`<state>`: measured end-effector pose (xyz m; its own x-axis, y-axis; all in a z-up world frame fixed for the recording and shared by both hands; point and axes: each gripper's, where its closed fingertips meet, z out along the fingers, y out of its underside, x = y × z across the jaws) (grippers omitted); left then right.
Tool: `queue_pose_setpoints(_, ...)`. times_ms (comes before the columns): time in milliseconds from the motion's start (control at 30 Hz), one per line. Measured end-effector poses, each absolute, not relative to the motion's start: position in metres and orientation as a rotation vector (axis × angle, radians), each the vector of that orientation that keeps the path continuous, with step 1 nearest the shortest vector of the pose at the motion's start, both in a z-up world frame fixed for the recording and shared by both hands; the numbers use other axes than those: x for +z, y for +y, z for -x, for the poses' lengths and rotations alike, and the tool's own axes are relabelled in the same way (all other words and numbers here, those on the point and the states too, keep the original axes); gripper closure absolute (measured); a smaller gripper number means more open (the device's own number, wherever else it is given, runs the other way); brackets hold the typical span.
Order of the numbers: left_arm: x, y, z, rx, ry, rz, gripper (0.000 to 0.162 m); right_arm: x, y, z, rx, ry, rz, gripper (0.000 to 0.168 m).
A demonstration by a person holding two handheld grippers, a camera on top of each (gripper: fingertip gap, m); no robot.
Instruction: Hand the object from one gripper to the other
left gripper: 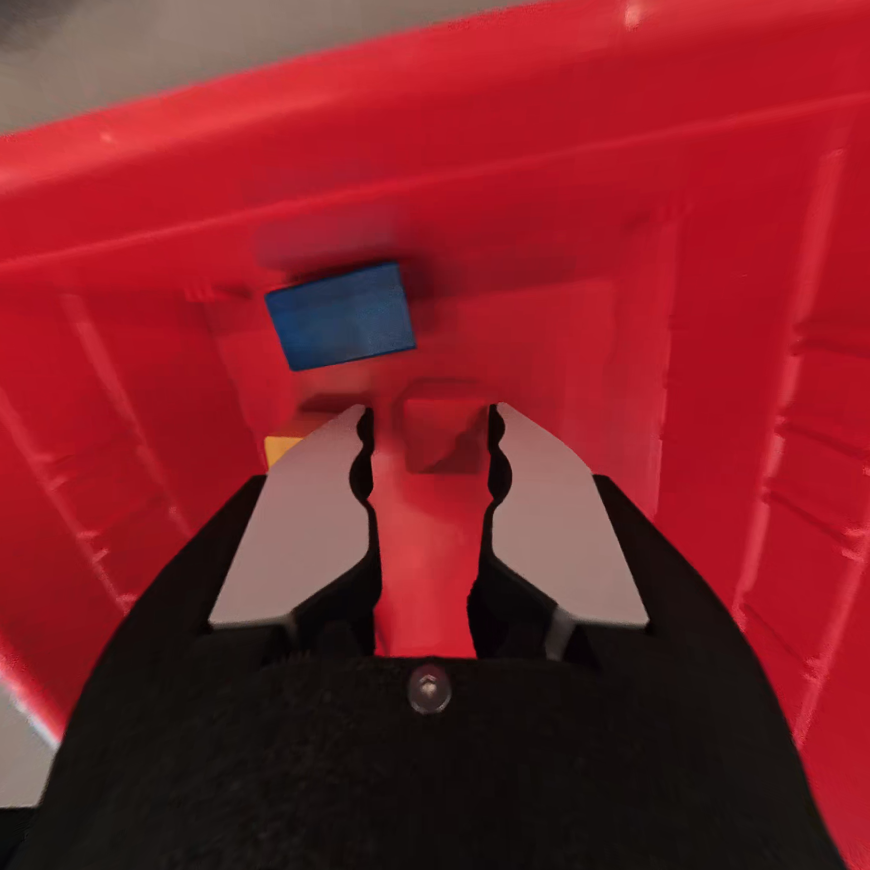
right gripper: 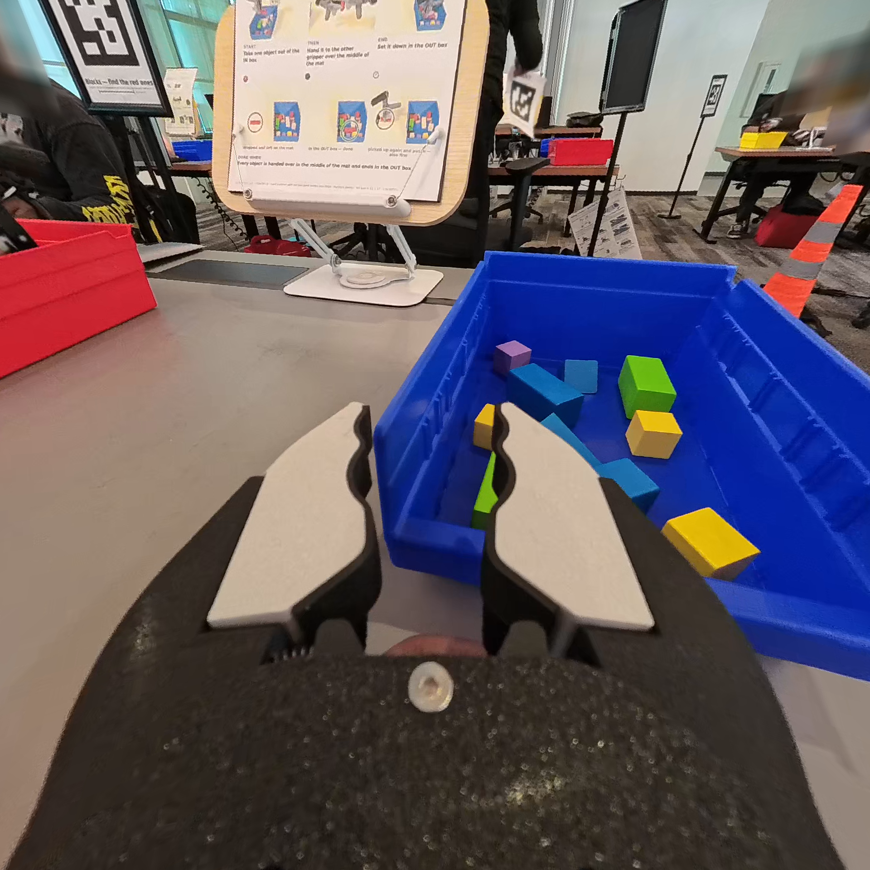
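Left gripper (left gripper: 427,409), fingers spread and empty, points into the red bin (left gripper: 706,329), a red block (left gripper: 442,433) at frame centre just past its tips. Right gripper (right gripper: 429,409), likewise spread and empty, hovers at the blue bin (right gripper: 423,541)'s left rim, bare table (right gripper: 212,400) filling the frame's left.

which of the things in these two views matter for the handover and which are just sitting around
Job:
left gripper, open inside the red bin
red block, blue block, yellow block in that bin
right gripper, open, empty
blue bin of blocks

Lying about:
instruction board
orange cone
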<state>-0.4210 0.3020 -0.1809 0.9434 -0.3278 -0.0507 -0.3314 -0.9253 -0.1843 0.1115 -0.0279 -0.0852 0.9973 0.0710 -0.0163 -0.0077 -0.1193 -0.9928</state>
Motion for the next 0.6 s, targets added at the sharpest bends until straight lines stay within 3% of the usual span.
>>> queue_pose_setpoints(100,-0.194,0.298,0.421,-0.002,0.487,2.947,0.127,-0.086,-0.027,-0.11,0.071,-0.053,1.693,0.119)
queue_pose_setpoints(233,-0.179,0.297,0.422,-0.121,0.434,2.892,0.127,-0.075,-0.026,-0.104,0.061,-0.075,1.671,0.119)
queue_pose_setpoints(467,-0.068,0.263,0.395,-0.927,0.313,2.469,0.128,-0.015,-0.02,-0.049,0.117,-0.312,1.594,0.12)
queue_pose_setpoints(600,-0.015,0.218,0.335,-1.415,0.304,2.212,0.128,-0.011,0.005,0.012,0.31,-0.633,1.609,0.119)
